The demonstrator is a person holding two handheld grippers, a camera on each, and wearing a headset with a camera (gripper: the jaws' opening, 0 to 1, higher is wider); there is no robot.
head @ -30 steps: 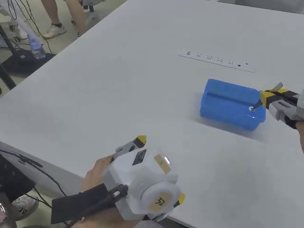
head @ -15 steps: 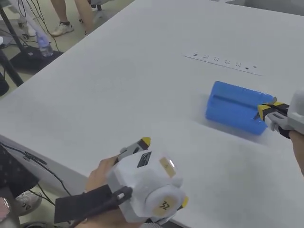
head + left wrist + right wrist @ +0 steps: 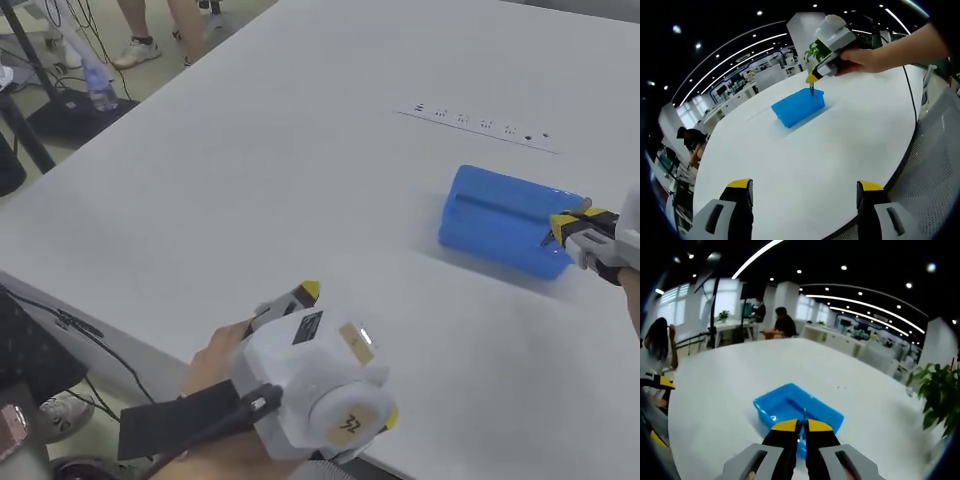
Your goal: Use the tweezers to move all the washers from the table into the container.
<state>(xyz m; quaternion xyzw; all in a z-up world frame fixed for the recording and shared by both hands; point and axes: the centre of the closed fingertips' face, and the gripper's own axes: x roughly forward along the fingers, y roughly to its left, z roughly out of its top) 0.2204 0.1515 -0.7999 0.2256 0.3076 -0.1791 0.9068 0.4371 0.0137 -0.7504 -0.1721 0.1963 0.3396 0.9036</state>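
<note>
One pair of tweezers point(image 3: 811, 89) over the container point(image 3: 490, 240)
Near the edge of the table point(image 3: 300, 180) the left gripper point(image 3: 805, 184) idled, jaws apart and empty. Farther out the right gripper point(image 3: 801, 426) clamped the tweezers, tips over the container's rim. Washer on the tips? Too small to tell. Best to release low inside the rim, so nothing bounced out.

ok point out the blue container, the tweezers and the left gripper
blue container point(image 3: 490, 245), head view, near side wall
tweezers point(image 3: 811, 90), left gripper view, dark tip over the container
left gripper point(image 3: 805, 186), left gripper view, midway between its open jaws
</note>
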